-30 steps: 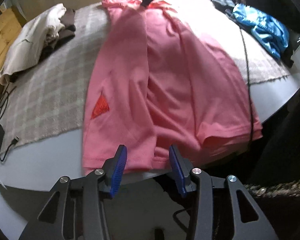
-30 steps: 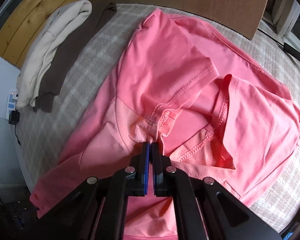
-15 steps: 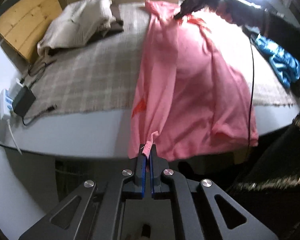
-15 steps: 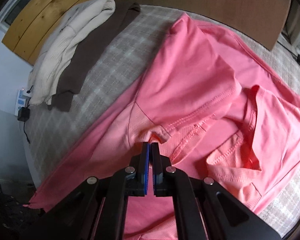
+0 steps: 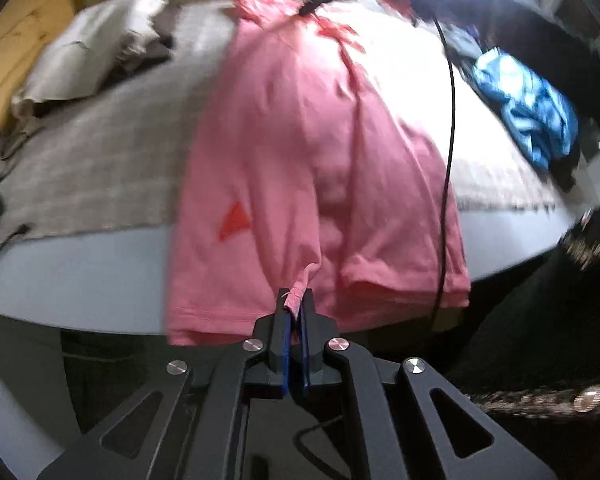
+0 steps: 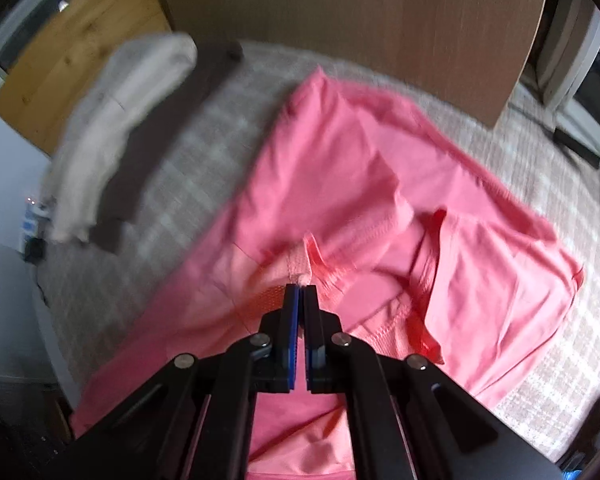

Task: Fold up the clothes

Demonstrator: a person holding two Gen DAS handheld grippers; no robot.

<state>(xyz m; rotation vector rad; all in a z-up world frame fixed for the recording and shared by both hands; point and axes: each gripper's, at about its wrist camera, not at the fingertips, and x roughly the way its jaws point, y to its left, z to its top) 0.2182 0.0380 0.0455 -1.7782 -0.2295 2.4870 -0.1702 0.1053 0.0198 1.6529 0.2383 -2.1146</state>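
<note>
Left gripper [image 5: 294, 308] pinches the pink shirt [image 5: 300, 152] hem at the counter [image 5: 80, 276] edge; right gripper [image 6: 300, 292] clamps its sleeve seam.

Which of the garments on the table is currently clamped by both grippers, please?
The pink shirt: the left gripper pinches its hem, the right gripper its sleeve area; the others lie untouched.

pink shirt [image 5: 300, 152], grey plaid blanket [image 5: 92, 176]

Each black claw [image 5: 295, 308] carries blue pads [image 6: 295, 320] and silver screws [image 5: 253, 345].
</note>
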